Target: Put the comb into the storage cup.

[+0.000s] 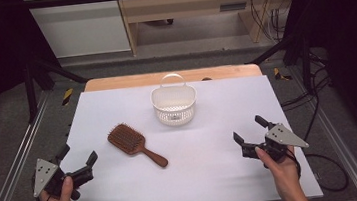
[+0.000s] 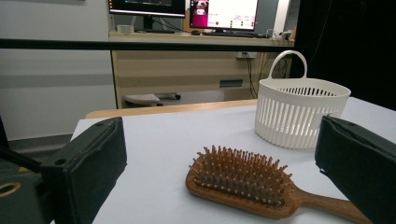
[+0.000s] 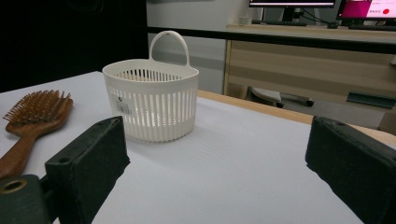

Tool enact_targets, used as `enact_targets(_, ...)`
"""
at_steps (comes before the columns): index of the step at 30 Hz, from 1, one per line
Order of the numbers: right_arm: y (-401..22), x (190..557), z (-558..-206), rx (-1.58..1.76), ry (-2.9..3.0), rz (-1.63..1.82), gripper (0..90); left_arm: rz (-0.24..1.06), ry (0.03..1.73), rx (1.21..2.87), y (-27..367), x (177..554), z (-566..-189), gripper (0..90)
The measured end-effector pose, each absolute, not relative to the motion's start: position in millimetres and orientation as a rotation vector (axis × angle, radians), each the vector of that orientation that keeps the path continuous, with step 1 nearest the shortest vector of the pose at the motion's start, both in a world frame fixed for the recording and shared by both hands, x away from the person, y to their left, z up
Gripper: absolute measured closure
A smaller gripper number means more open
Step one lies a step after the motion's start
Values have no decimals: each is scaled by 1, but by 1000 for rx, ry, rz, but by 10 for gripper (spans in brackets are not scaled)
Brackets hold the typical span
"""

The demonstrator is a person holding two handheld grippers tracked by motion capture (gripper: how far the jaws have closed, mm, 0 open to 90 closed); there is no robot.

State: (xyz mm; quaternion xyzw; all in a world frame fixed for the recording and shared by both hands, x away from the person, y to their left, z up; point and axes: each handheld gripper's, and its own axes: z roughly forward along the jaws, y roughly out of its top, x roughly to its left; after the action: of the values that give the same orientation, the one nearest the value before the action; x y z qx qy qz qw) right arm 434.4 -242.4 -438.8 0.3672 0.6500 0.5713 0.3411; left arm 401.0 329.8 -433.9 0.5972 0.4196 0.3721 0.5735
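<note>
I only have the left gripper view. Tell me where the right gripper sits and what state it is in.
Observer: The right gripper is held above the table's near right part, fingers open, nothing between them.
Operator: Report the brush's full lie.
Observer: The hairbrush lies bristles up, handle pointing toward the near right.
Operator: Check inside the basket.
Observer: From the high view, the white basket looks empty; it stands beyond the hairbrush, apart from it.

White tabletop (image 1: 210, 177). Basket (image 1: 174, 105) upright near the far edge, handle up. Brush (image 1: 135, 144) lies in front of it to the left, bristles up, handle toward the near right. Left gripper (image 1: 78, 160) at the near left corner, right gripper (image 1: 251, 129) near right; both gaping, nothing between jaws, well apart from brush and basket.
</note>
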Motion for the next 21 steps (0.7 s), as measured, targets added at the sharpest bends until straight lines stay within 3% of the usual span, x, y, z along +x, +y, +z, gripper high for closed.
enact_targets(21,-239,435,-441,965,1718,1474,51,854,1008,1419,326,404,-435,21)
